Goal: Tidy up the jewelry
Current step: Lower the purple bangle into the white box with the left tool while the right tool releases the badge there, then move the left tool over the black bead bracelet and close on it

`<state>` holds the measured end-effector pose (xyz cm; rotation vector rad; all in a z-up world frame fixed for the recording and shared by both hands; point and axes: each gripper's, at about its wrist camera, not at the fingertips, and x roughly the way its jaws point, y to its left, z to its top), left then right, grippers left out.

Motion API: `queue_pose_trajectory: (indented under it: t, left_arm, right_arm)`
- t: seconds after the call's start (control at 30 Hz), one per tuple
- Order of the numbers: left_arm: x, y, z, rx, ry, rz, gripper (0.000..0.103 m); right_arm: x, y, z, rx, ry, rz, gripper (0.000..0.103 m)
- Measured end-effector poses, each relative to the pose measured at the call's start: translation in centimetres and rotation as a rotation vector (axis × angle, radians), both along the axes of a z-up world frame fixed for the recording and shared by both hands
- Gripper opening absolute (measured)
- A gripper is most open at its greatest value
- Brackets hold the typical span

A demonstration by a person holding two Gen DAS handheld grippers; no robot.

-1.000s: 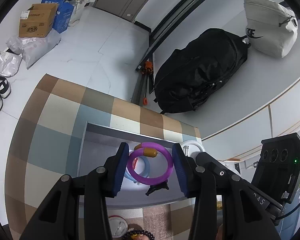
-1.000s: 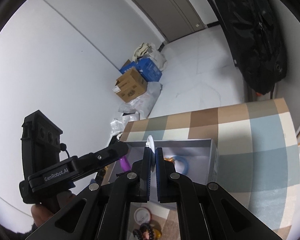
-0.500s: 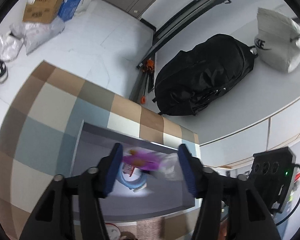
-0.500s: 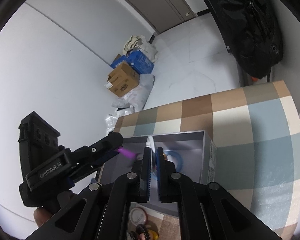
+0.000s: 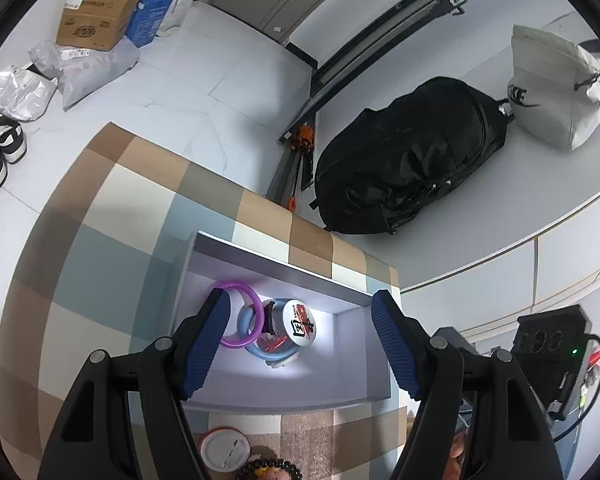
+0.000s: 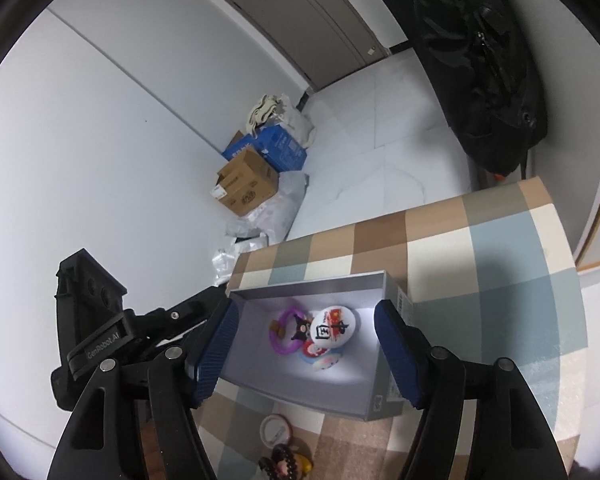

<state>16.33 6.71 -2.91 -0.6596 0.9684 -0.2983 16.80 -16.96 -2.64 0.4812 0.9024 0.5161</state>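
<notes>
Both hand-held grippers, left (image 5: 300, 340) and right (image 6: 304, 344), released, jaws just been opening, nothing between. Purple plastic bangle (image 5: 240, 316) lying in grey box (image 5: 276, 264) just ahead: light, rigid, slick; pinching across rim advisable.

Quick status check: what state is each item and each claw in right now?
Left claw: open, just widened, holding nothing.
Right claw: open, just widened, holding nothing.
Grey box: lidless.
Purple bangle: lying in box.
Round badge: in box, atop the blue ring.
Bead bracelet: on checked cloth, outside box.

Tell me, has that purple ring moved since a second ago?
Yes. The purple ring was held up between the left tongs; their jaws have just been opening, and it now lies in the grey box, against the blue ring.
</notes>
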Motion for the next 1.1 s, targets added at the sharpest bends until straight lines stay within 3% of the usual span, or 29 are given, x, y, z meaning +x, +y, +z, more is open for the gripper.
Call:
queue_pose_trajectory:
  t: [0.27, 0.7, 1.0, 1.1]
  left_arm:
    - [-1.5, 0.9, 1.3, 0.071, -0.048, 0.030, 0.069]
    - [-4.6, 1.4, 1.1, 0.173, -0.074, 0.047, 0.069]
    - [-6.9, 0.8, 0.2, 0.233, -0.072, 0.002, 0.069]
    - [-7.5, 0.3, 0.0, 0.244, -0.066, -0.028, 0.075]
  right_arm:
    - [-1.1, 0.0, -0.1, -0.016, -0.001, 0.015, 0.079]
    - [-3.0, -0.8, 0.0, -0.040, -0.025, 0.009, 0.093]
    - [-4.7, -0.8, 0.3, -0.065, -0.052, 0.017, 0.098]
    - [-5.2, -0.9, 0.2, -0.073, -0.051, 0.011, 0.098]
